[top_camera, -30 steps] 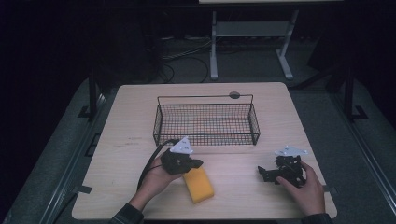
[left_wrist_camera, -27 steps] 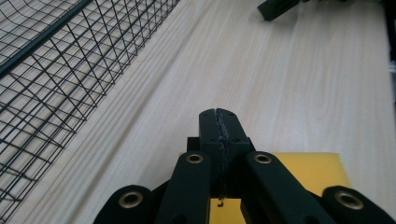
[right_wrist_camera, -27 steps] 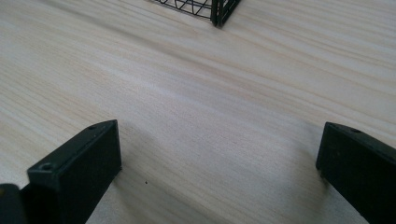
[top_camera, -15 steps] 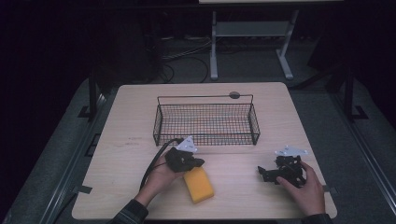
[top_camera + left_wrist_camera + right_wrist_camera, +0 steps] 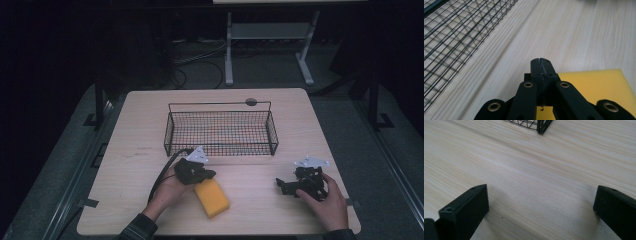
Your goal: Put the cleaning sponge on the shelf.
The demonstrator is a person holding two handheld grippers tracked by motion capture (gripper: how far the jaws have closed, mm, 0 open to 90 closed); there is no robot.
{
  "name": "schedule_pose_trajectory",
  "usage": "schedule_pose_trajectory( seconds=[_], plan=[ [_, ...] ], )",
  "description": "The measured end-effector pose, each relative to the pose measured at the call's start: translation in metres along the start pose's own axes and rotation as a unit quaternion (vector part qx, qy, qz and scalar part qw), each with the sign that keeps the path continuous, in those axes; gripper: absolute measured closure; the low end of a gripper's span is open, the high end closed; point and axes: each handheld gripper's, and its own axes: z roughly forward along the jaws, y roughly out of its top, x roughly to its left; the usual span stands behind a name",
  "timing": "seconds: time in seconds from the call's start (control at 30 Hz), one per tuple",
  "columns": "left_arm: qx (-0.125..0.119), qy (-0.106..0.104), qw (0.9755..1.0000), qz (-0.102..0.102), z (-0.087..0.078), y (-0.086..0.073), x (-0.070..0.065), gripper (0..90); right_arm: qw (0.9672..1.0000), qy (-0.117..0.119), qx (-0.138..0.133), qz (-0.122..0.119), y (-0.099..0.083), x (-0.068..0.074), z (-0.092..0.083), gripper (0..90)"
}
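A yellow sponge (image 5: pixel 213 199) lies flat on the wooden table (image 5: pixel 125 170) near the front. My left gripper (image 5: pixel 212 174) hovers just over the sponge's far end with its jaws pressed together and nothing between them. In the left gripper view the shut left gripper (image 5: pixel 541 65) points past the sponge (image 5: pixel 596 90), which lies to its right. My right gripper (image 5: pixel 281 185) rests low at the right front, pointing left, with its jaws wide apart. In the right gripper view the open right gripper (image 5: pixel 541 206) frames bare wood.
A black wire basket (image 5: pixel 220 133) stands in the middle of the table, behind both grippers; its mesh (image 5: pixel 451 37) shows at the left of the left gripper view and one corner (image 5: pixel 541 126) at the top of the right gripper view. A dark disc (image 5: pixel 251 102) lies behind it.
My left gripper has shifted slightly to the right, over the sponge's far end. The sponge and the right gripper have stayed where they were.
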Motion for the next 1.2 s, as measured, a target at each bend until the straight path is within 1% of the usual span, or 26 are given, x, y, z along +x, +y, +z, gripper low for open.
schedule_pose_trajectory(
  seconds=[0.17,0.2,0.23,0.27,0.3,0.33,0.43,0.5,0.6,0.63,0.67,0.73,0.77,0.97,1.07,1.2],
  plan=[
    [-0.002,0.007,0.9999,-0.009,-0.006,-0.007,0.003,89.7,1.0000,0.000,0.000,0.000,0.000,0.000,0.000,0.0],
    [0.001,0.008,0.9999,-0.008,-0.008,-0.008,0.004,89.7,1.0000,0.000,0.000,0.000,0.000,0.000,0.000,0.0],
    [-0.002,0.009,0.9999,-0.012,-0.009,-0.010,0.004,89.7,1.0000,0.000,0.000,0.000,0.000,0.000,0.000,0.0],
    [0.000,0.011,0.9999,-0.010,-0.010,-0.011,0.004,89.7,1.0000,0.000,0.000,0.000,0.000,0.000,0.000,0.0],
    [-0.002,0.012,0.9998,-0.015,-0.011,-0.012,0.004,89.7,1.0000,0.000,0.000,0.000,0.000,0.000,0.000,0.0],
    [0.002,0.014,0.9998,-0.013,-0.013,-0.013,0.005,89.7,1.0000,0.000,0.000,0.000,0.000,0.000,0.000,0.0],
    [-0.001,0.020,0.9996,-0.022,-0.019,-0.019,0.008,89.7,1.0000,0.000,0.000,0.000,0.000,0.000,0.000,0.0],
    [0.002,0.021,0.9995,-0.022,-0.021,-0.021,0.009,89.7,1.0000,0.000,0.000,-0.001,0.000,0.000,0.000,0.0],
    [-0.004,0.024,0.9991,-0.034,-0.026,-0.027,0.010,89.7,1.0000,0.000,0.000,-0.001,0.000,0.000,0.000,0.0],
    [-0.001,0.026,0.9992,-0.032,-0.028,-0.028,0.010,89.7,1.0000,0.000,0.000,0.000,0.000,0.000,0.000,0.0],
    [-0.003,0.027,0.9990,-0.036,-0.030,-0.030,0.010,89.7,1.0000,0.000,0.000,-0.001,0.000,0.000,0.000,0.0],
    [-0.002,0.030,0.9988,-0.038,-0.033,-0.033,0.010,89.7,1.0000,0.000,0.000,-0.001,0.000,0.000,0.000,0.0],
    [-0.004,0.031,0.9986,-0.043,-0.036,-0.036,0.009,89.7,1.0000,0.000,0.000,-0.001,0.000,0.000,0.000,0.0],
    [-0.003,0.036,0.9983,-0.045,-0.043,-0.044,0.007,89.7,1.0000,0.000,0.000,-0.001,0.000,0.000,0.000,0.0],
    [-0.005,0.036,0.9980,-0.052,-0.047,-0.048,0.005,89.7,1.0000,0.000,0.000,-0.001,0.000,0.000,0.000,0.0],
    [-0.005,0.038,0.9978,-0.055,-0.052,-0.053,0.002,89.7,1.0000,0.000,0.000,-0.001,0.000,0.000,0.000,0.0]
  ],
)
